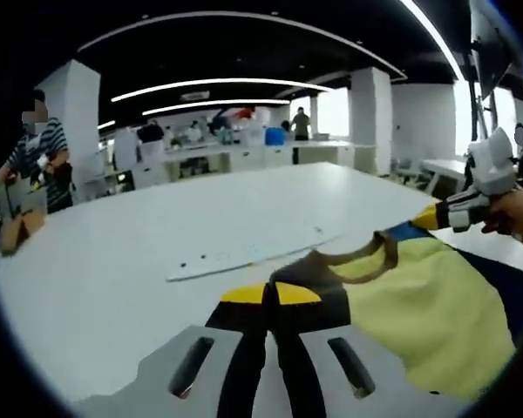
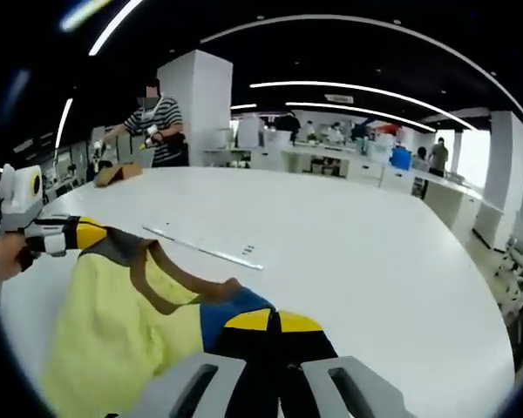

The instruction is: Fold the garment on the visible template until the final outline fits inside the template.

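Nearest in the left gripper view, the left gripper [image 1: 271,294] has its yellow-tipped black fingers pressed together on a shoulder corner of the pale yellow garment with brown neck trim and blue panels [image 1: 418,305]. In the right gripper view the right gripper [image 2: 268,321] likewise pinches the opposite shoulder, at a blue patch of cloth. The garment hangs between the two, its neckline [image 2: 170,283] sagging in the middle, so its long axis between the grips runs from one gripper across to the other, and the body drops away below them, out of view.

Both grippers look level and face each other's side, each appearing at the far edge of the other's picture, held in a person's hand [image 1: 519,212].

Beyond the cloth, on the large white worktop [image 1: 139,261], lies the thin, flat white template sheet [image 1: 244,255], ahead of both grippers and well apart from the garment. The next move likely carries the garment forward over it.
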The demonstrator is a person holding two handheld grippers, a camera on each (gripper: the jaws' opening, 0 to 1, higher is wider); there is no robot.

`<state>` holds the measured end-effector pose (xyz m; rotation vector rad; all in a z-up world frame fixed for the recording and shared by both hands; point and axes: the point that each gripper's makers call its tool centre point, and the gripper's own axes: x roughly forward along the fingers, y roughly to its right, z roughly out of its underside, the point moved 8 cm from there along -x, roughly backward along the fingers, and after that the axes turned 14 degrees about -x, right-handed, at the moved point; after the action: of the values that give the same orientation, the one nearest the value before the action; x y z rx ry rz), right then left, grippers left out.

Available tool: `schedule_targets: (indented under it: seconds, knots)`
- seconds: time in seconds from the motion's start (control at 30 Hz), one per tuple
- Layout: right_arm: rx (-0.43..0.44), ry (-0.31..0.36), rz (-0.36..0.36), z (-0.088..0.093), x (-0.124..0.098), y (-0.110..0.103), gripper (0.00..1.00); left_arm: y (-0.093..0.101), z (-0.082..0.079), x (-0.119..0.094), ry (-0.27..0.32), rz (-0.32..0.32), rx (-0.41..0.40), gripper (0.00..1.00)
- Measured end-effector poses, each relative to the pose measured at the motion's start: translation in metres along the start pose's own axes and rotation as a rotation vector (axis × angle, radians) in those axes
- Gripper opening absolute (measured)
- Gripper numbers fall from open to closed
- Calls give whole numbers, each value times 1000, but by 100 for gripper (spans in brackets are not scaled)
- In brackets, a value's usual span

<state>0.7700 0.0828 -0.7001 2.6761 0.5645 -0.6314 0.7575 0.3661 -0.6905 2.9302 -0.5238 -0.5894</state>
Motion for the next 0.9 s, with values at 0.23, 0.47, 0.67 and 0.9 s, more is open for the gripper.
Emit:
schedule_targets:
  seconds: [0.23,0.47,0.67,0.9]
  knots:
    - [33,-53,-43,14,18,-3,0,-5,11,12,-44,-16,48,0]
    - [10,-53,-52,14,20,-2,0,-7,10,10,-54,-23,50,0]
    - [33,-48,-65,8,10,3,24,-5,1,1,-36,-5,61,4]
    - [94,-59,-124,3,-9,-4,55,-4,-6,-18,-26,41,19,15]
